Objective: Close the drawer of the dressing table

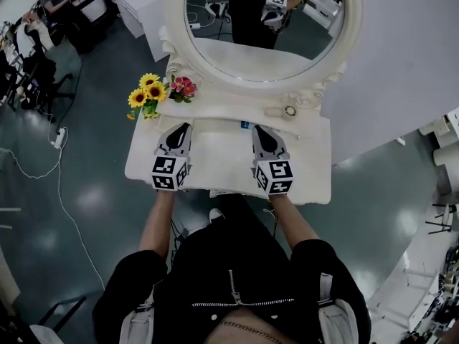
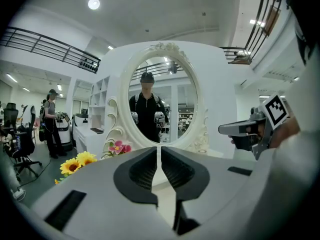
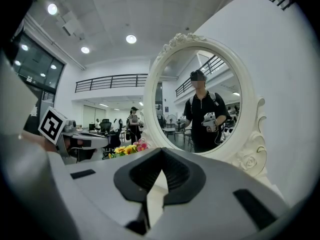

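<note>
The white dressing table (image 1: pixel 215 156) stands in front of me, its oval mirror (image 1: pixel 262 20) rising at the back. Seen from above, the tabletop and my own body hide the drawer. My left gripper (image 1: pixel 183 126) hovers over the left half of the tabletop and points at the mirror. Its jaws are shut with nothing between them (image 2: pixel 159 149). My right gripper (image 1: pixel 257 129) hovers level with it over the right half, also shut and empty (image 3: pixel 161 151). Each gripper shows at the edge of the other's view.
Sunflowers (image 1: pixel 147 95) and pink flowers (image 1: pixel 183 86) stand at the table's back left corner. A small round object (image 1: pixel 290 110) and a small blue item (image 1: pixel 244 125) lie near the mirror's base. A cable (image 1: pixel 64 213) trails over the floor at left.
</note>
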